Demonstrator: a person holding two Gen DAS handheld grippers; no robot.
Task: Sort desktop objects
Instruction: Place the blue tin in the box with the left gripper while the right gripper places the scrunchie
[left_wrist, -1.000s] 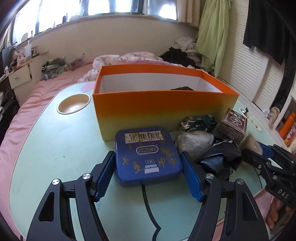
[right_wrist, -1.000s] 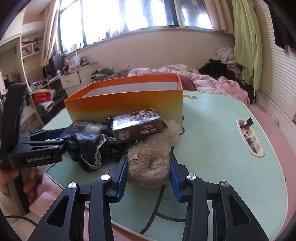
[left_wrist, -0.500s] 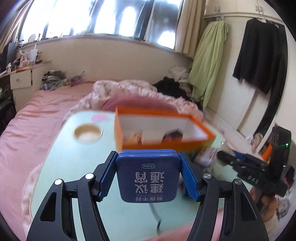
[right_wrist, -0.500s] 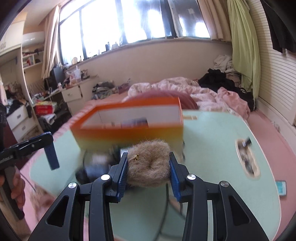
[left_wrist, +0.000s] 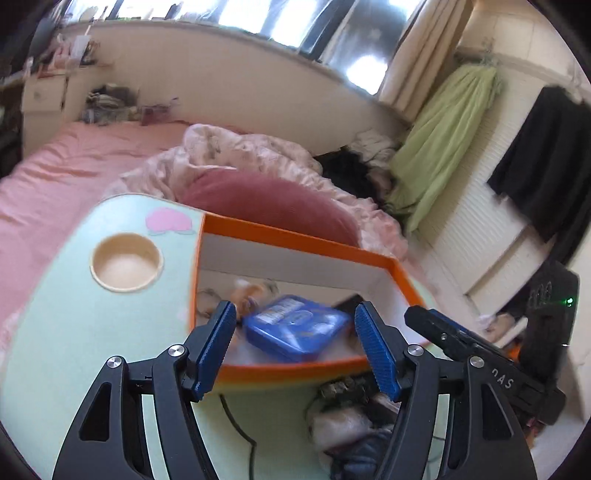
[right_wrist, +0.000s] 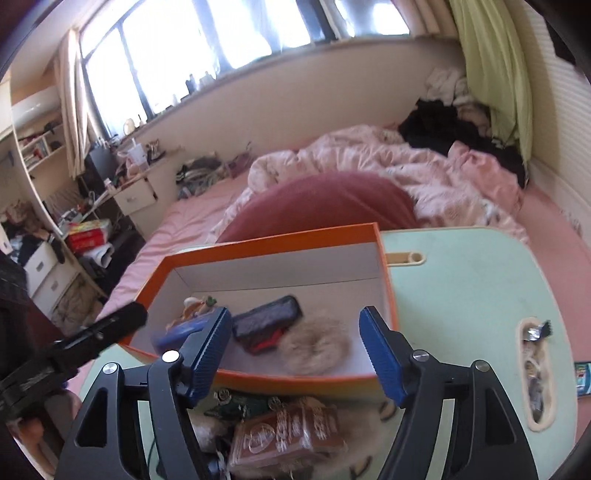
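Note:
An orange box (left_wrist: 303, 240) with a white inside stands on the pale green table (left_wrist: 74, 325). My left gripper (left_wrist: 301, 341) is open above the box's near edge; the blue tin (left_wrist: 295, 326) lies blurred inside the box below it. My right gripper (right_wrist: 299, 352) is open above the same box (right_wrist: 266, 242); the tan fur puff (right_wrist: 314, 347) lies inside beside a dark pouch (right_wrist: 267, 323), with the blue tin (right_wrist: 177, 332) to their left. A brown packet (right_wrist: 288, 432) and dark items lie on the table before the box.
A round cup recess (left_wrist: 125, 262) sits at the table's left. A slot recess (right_wrist: 535, 369) with small items is at the table's right. A bed with a dark pink pillow (right_wrist: 325, 206) and blankets lies behind the table. Dark cloth and a wrapped lump (left_wrist: 351, 424) lie near the box.
Both grippers have risen over the box and opened. The left let go of the blue tin and the right let go of the fur puff; both now lie in the box.

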